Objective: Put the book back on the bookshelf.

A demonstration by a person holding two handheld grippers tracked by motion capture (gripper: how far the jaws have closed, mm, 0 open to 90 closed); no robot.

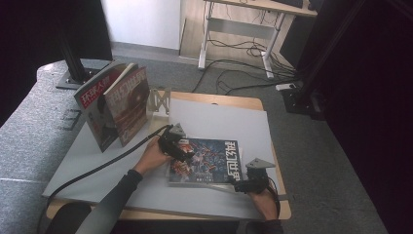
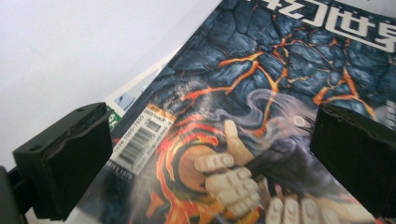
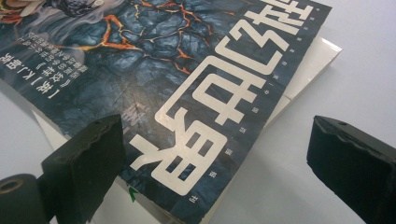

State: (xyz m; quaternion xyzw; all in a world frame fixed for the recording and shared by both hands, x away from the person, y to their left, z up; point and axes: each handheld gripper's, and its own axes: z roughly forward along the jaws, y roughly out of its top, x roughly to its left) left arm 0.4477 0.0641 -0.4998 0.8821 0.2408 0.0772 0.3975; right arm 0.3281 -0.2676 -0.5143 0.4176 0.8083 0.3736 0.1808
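both grippers, left gripper point(image 1: 181, 152) and right gripper point(image 1: 235, 184), hang released over the magazine point(image 1: 207, 161) near the table's point(image 1: 97, 161) front edge; a shallow grab may catch only the cover and bend it.

Two grippers are at work, the left gripper point(image 1: 181, 150) and the right gripper point(image 1: 239, 184). One lava-cover magazine point(image 1: 209, 161) lies flat between them, on top of a second, paler one. Two more magazines point(image 1: 114, 103) stand upright, well beyond the left gripper. One white sheet point(image 1: 219, 122) lies under it all.
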